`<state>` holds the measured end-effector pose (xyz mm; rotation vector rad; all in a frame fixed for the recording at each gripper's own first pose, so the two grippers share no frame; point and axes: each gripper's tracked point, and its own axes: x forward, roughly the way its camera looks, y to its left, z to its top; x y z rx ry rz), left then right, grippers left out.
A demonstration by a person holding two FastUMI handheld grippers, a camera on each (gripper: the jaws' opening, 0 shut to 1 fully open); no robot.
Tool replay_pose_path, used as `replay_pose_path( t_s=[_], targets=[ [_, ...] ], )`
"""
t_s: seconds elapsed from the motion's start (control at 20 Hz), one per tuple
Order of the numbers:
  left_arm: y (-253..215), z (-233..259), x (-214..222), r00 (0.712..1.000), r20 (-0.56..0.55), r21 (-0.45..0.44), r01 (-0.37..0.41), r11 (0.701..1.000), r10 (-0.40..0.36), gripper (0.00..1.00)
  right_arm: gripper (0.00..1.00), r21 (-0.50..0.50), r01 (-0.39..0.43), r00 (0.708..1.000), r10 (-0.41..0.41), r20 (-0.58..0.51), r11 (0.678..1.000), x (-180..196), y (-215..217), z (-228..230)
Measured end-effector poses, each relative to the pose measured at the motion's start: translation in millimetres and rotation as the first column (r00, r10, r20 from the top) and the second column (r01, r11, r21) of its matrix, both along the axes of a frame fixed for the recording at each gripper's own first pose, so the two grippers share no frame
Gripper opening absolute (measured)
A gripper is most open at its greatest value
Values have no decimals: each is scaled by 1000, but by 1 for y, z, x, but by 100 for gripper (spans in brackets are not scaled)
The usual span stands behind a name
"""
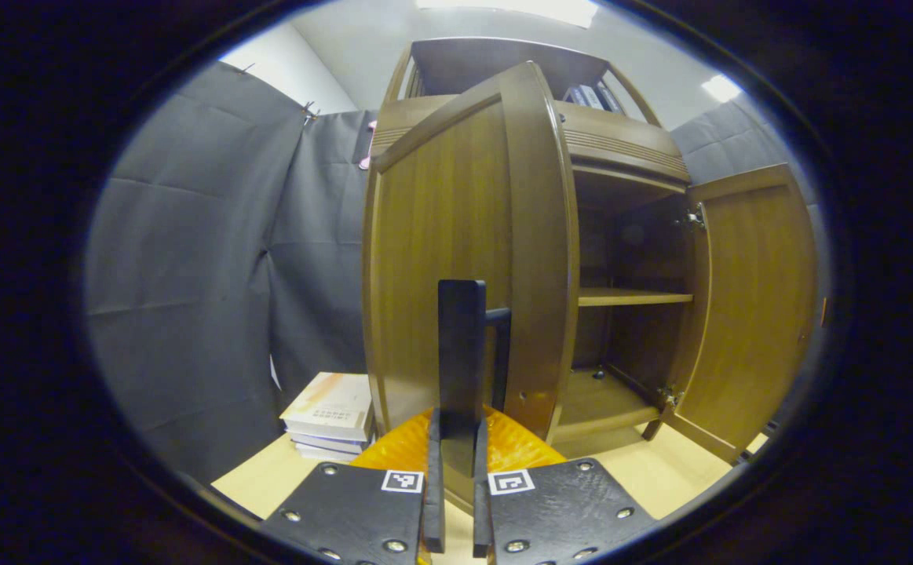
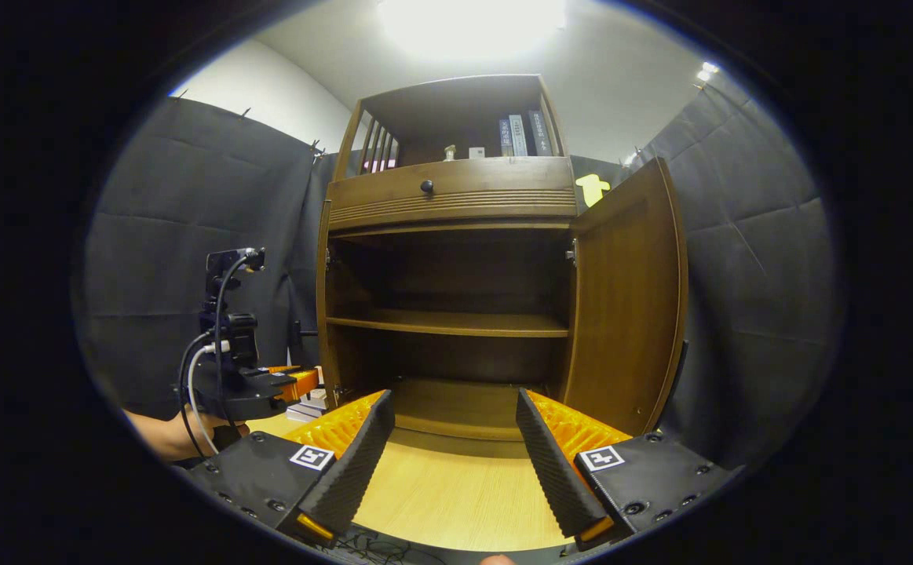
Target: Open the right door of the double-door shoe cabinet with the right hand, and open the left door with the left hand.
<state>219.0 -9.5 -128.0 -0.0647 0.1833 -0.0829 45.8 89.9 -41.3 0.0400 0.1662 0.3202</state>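
The brown wooden shoe cabinet [image 2: 456, 200] stands with both doors swung out. In the left gripper view the left door [image 1: 456, 235] is close ahead, and my left gripper [image 1: 456, 479] is shut on its dark vertical bar handle [image 1: 461, 345]. The right door [image 1: 750, 306] hangs wide open beyond it. In the right gripper view my right gripper [image 2: 456, 463] is open, holding nothing, facing the bare shelves [image 2: 448, 322]. The right door [image 2: 629, 314] stands just right of it. The left gripper [image 2: 244, 384], held by a hand [image 2: 166, 435], sits at the cabinet's left edge.
A stack of books [image 1: 330, 416] lies on the pale wooden floor [image 2: 456, 494] left of the cabinet. More books [image 2: 520, 133] stand on the top shelf, above a drawer with a round knob [image 2: 427, 187]. Black cloth walls close in on both sides.
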Motion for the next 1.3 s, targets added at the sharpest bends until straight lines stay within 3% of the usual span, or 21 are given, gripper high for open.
replay_pose_path(
  t_s=[0.7, 1.3],
  targets=[
    [68, -3, -29, 996, 8, 36, -93, 995, 93, 15, 98, 13, -39, 999, 39, 0, 999, -6, 36, 0],
    [162, -1, -57, 980, 16, 57, -200, 978, 200, 10, 98, 30, -79, 997, 79, 2, 996, -14, 71, 5]
  ],
)
